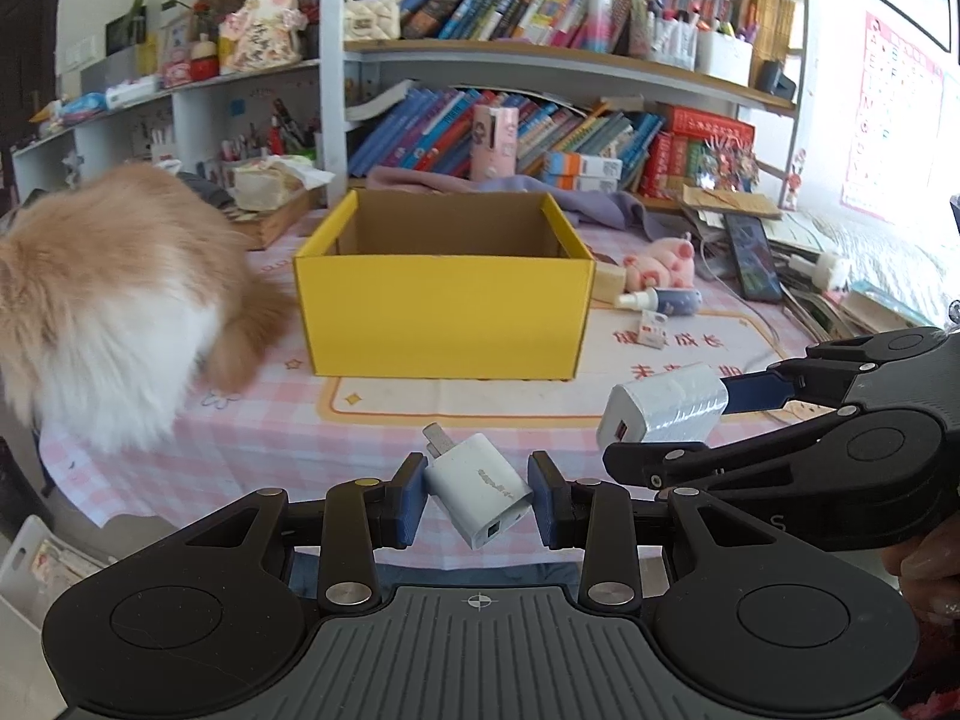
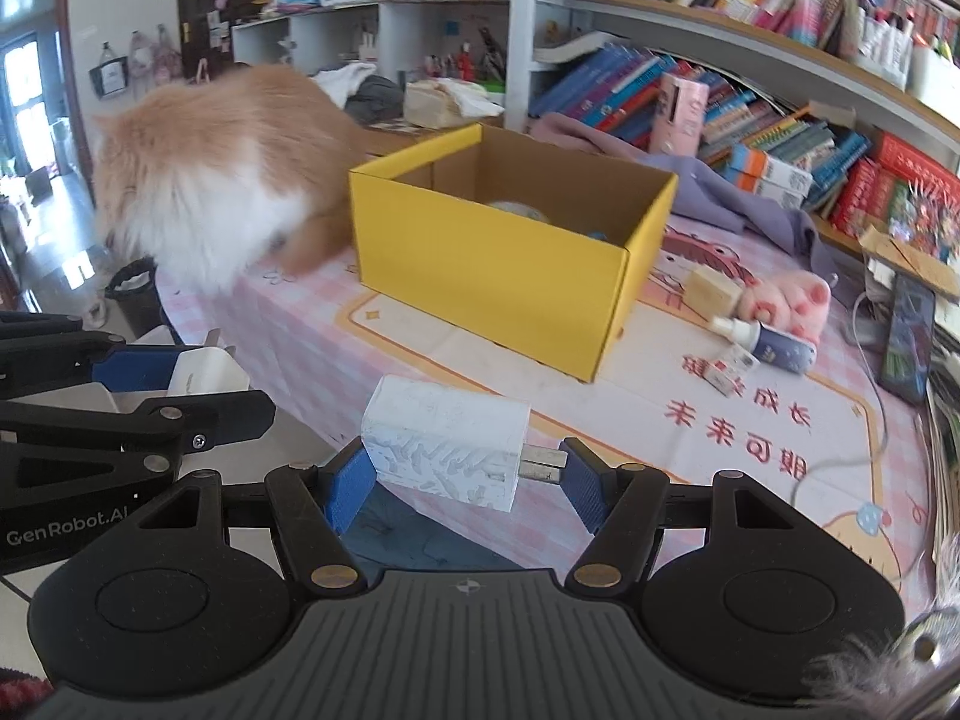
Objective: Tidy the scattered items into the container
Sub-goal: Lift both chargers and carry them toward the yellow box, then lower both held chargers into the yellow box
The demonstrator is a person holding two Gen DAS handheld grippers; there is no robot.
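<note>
A yellow cardboard box (image 1: 444, 306) stands open on the pink checked tablecloth; it also shows in the right wrist view (image 2: 492, 276), with something pale lying inside. My left gripper (image 1: 477, 495) is shut on a small white charger (image 1: 480, 486), held in front of the box. My right gripper (image 2: 465, 468) is shut on a larger white charger (image 2: 447, 441), gripped end to end by body and prongs. In the left wrist view the right gripper (image 1: 672, 420) holds that charger (image 1: 663, 411) just to the right of mine.
An orange-and-white cat (image 1: 120, 294) stands on the table left of the box, touching its corner. A pink plush pig (image 2: 786, 300), a small spray bottle (image 2: 768, 342), a beige block (image 2: 711, 291), a little carton (image 2: 732, 369) and a phone (image 2: 909, 336) lie right of the box. Bookshelves stand behind.
</note>
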